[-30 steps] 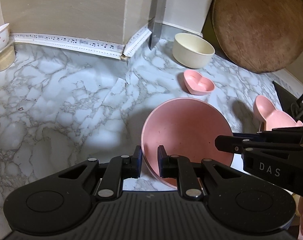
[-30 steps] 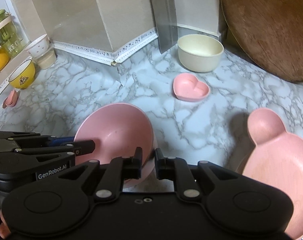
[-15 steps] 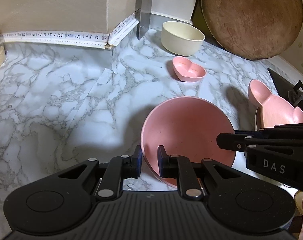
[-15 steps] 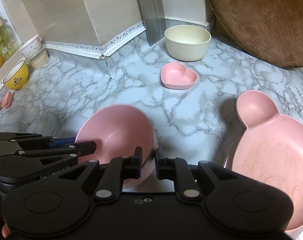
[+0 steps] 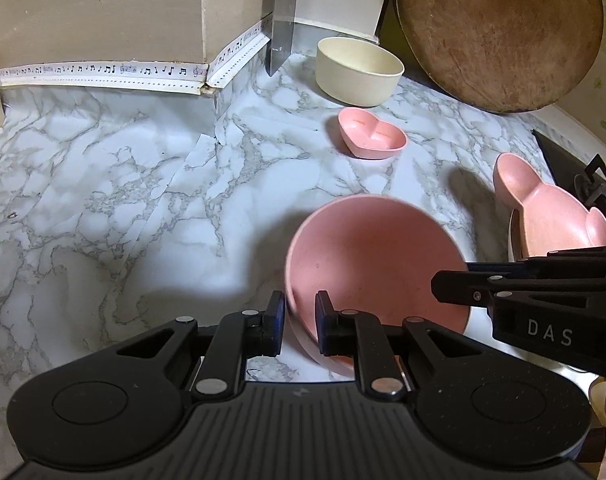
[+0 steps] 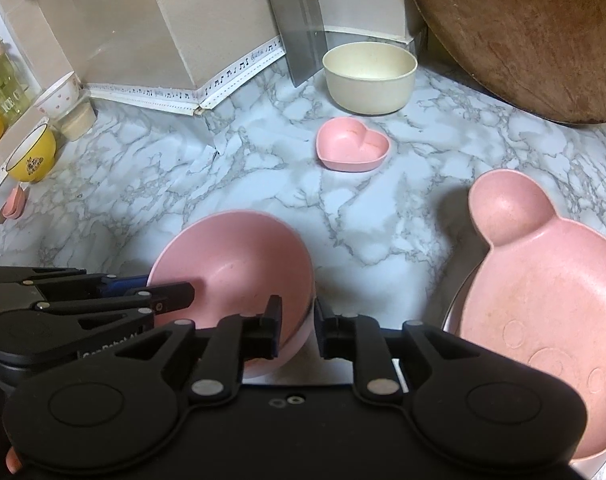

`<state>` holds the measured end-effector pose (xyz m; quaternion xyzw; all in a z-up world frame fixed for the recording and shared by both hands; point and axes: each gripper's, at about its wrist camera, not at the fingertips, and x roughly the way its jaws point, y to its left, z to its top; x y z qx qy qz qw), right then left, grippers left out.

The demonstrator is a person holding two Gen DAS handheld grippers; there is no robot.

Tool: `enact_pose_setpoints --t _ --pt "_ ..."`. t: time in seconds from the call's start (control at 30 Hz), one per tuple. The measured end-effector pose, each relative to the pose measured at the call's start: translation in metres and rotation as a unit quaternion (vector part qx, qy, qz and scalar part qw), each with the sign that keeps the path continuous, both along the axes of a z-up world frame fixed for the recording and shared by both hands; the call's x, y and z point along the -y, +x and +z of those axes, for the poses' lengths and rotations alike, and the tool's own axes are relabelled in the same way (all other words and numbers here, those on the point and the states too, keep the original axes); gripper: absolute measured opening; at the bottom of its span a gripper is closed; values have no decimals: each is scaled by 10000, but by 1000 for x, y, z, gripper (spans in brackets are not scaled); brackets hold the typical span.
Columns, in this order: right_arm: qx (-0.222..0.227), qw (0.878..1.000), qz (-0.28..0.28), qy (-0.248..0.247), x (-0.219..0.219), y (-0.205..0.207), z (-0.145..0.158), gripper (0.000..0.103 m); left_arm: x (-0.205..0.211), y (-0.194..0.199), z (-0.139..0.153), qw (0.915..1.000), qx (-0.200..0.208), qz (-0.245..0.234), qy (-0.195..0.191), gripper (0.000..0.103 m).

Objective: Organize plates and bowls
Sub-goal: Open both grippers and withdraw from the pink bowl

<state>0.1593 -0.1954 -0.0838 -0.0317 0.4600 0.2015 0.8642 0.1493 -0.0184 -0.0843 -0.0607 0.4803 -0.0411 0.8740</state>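
Observation:
A round pink bowl (image 5: 377,264) is held tilted above the marble counter (image 5: 123,184). My left gripper (image 5: 299,322) is shut on its near left rim. My right gripper (image 6: 297,330) is shut on its right rim; the bowl also shows in the right wrist view (image 6: 239,260). A pink bear-shaped plate (image 6: 543,276) lies at the right on a pale plate, and shows in the left wrist view (image 5: 551,220). A small pink heart dish (image 5: 371,138) and a cream bowl (image 5: 359,70) stand further back.
A round wooden board (image 5: 499,28) leans on the back wall at the right. A cleaver (image 6: 299,36) leans in the corner. A yellow cup (image 6: 31,156) and a white dotted cup (image 6: 59,96) stand at the far left. A black stove edge (image 5: 583,176) is at the right.
Both grippers have carried the pink bowl to the right, closer to the bear-shaped plate. The back wall items have shifted left in view. Both grips are unchanged.

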Motion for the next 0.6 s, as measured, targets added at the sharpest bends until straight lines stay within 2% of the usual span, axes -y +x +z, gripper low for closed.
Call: enact_pose_setpoints --t 0.3,0.5,0.57,0.6 --pt "201 9998 -10 70 6 -1 16 27 -5 -4 14 9998 192 27 7 16" --pt "515 9984 100 196 8 -2 39 41 -7 -6 34 9988 496 -27 36 16" --pt "623 9977 159 235 7 -2 46 47 -7 -5 42 9980 625 -27 26 16" --pt "693 9971 171 249 7 -2 50 53 -8 -4 45 9977 674 -32 -4 16"
